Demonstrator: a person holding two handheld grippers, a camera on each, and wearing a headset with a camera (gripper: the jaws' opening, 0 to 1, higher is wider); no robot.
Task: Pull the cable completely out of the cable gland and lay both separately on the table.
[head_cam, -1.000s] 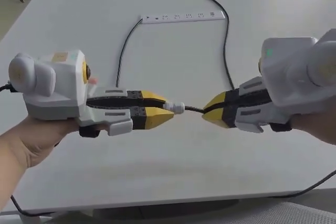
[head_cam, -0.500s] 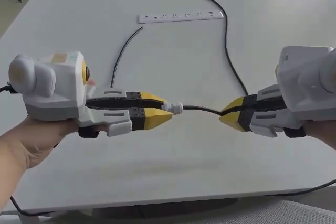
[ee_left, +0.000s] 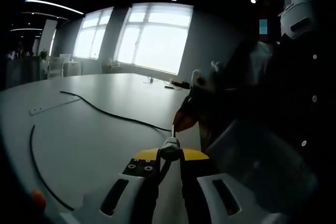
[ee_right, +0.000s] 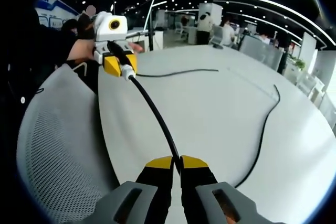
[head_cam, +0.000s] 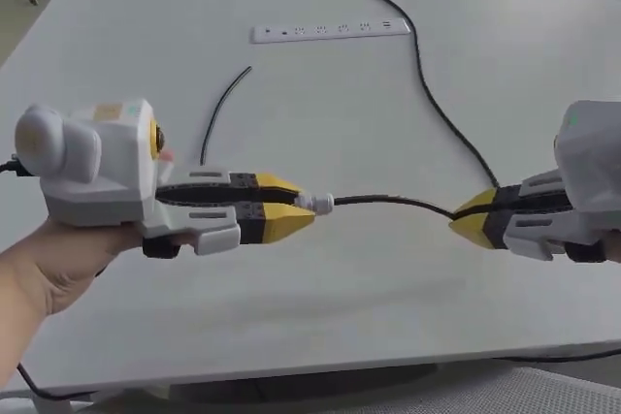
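Head view: the left gripper [head_cam: 305, 207] has its yellow jaws clamped on the cable gland [head_cam: 318, 204], a small white-and-grey fitting poking out at the gripper's 3 o'clock end, above the table [head_cam: 320, 317]. The thin black cable [head_cam: 388, 201] leaves the gland and spans, taut and off the surface, to the right gripper [head_cam: 458, 218], whose jaws pinch it. Beyond, it runs toward 11 o'clock past a white power strip [head_cam: 330, 30] — another black length lies at 12 o'clock from the left gripper.
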